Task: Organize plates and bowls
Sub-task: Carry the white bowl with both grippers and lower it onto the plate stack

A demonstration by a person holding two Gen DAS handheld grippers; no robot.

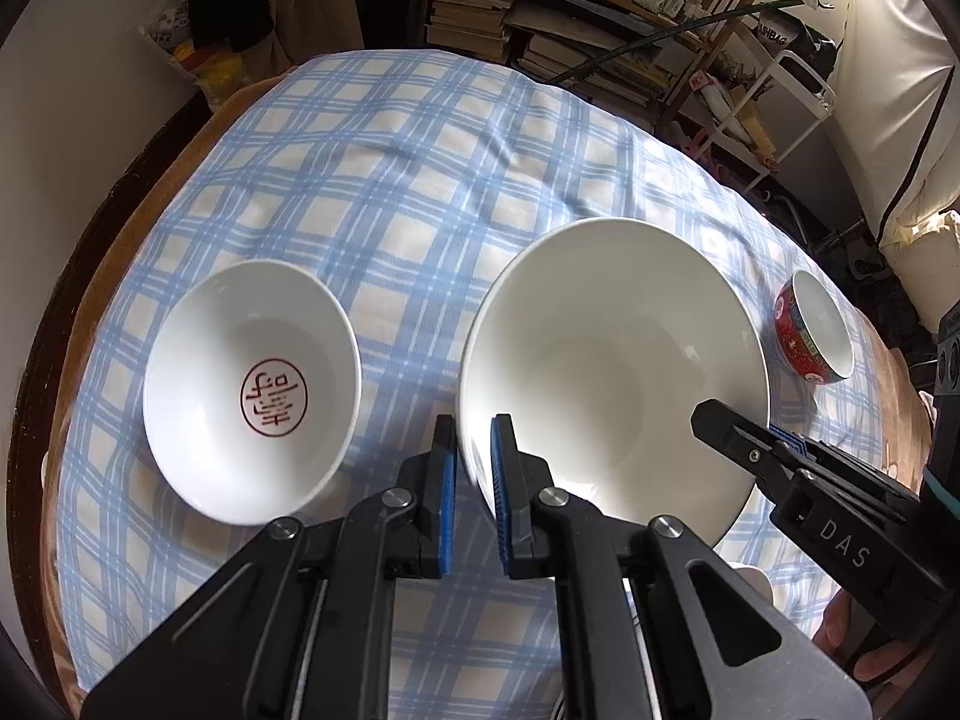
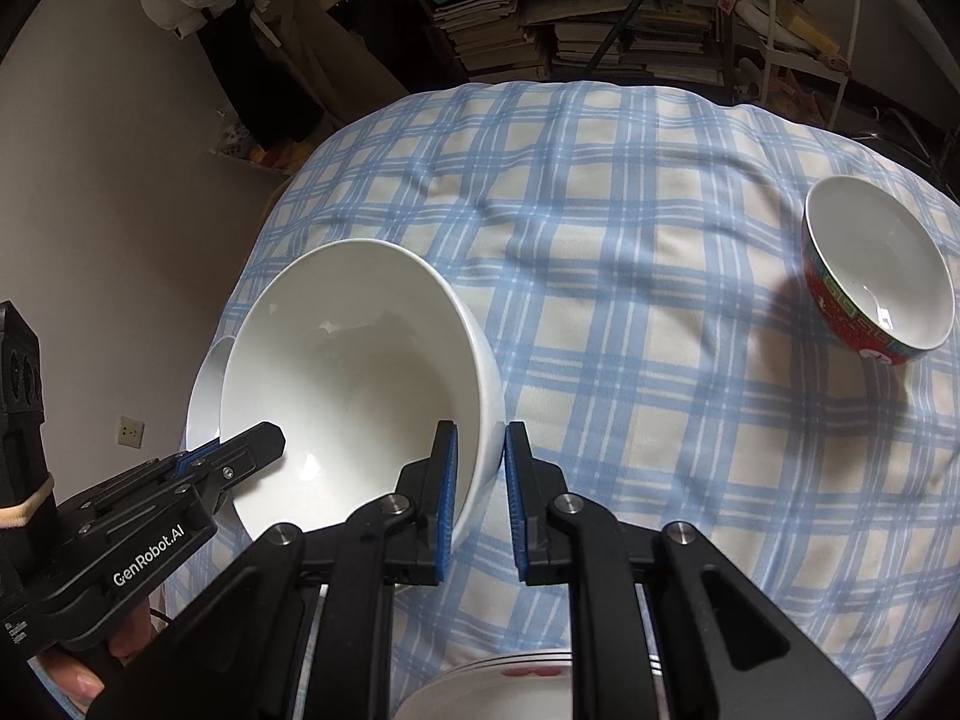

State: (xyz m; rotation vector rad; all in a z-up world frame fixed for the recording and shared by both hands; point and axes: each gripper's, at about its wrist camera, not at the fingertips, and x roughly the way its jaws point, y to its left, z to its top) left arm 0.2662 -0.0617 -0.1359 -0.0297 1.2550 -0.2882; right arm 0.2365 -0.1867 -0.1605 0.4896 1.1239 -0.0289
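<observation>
Both my tools clamp one large white bowl [image 1: 612, 372]: left tool [image 1: 474, 468] on its left rim, right tool [image 2: 480, 474] opposite, carried tilted above the tabletop [image 2: 630, 210]. Beyond-left, stamped bowl [image 1: 252, 396]; far right, red bowl [image 2: 879, 288]. Nothing nested; most remains, I'd judge.

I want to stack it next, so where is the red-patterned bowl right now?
The red-patterned bowl sits alone on the checked cloth, far right in both wrist views, beyond the large white bowl.
</observation>
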